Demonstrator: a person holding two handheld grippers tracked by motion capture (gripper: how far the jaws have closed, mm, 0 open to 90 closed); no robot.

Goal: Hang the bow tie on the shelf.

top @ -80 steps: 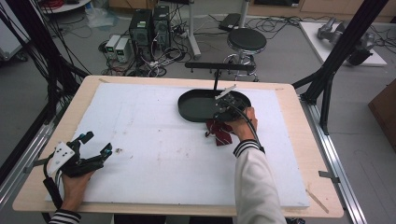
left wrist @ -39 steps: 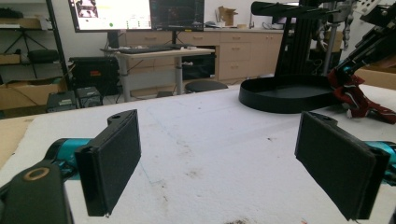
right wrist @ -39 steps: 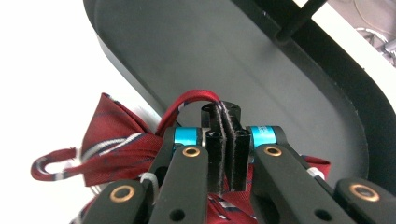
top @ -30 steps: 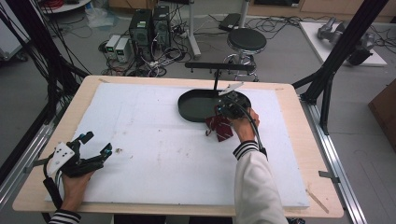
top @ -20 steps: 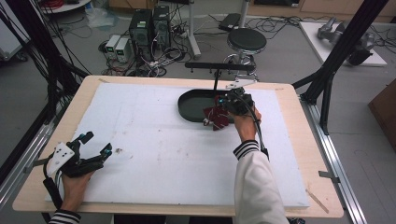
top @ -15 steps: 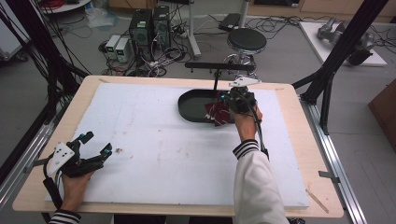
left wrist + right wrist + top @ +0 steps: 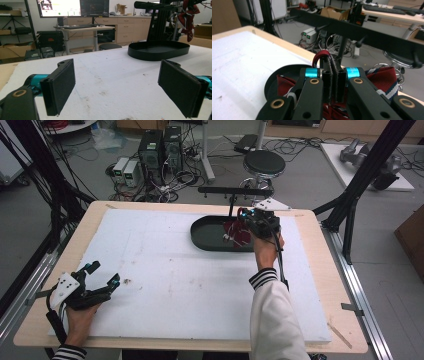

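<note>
Right gripper (image 7: 245,222), seen from the high view, hangs above the black oval tray (image 7: 205,239) with a red striped cloth (image 7: 235,234) dangling from it over the tray's right end; our left gripper (image 7: 102,277) rests near the white board's (image 7: 165,270) front left corner. From the left gripper view we record jaws spread wide, nothing between them. From the right gripper view we record jaws pinched together on the cloth's red band (image 7: 322,55), beneath the black crossbar (image 7: 362,31).
</note>
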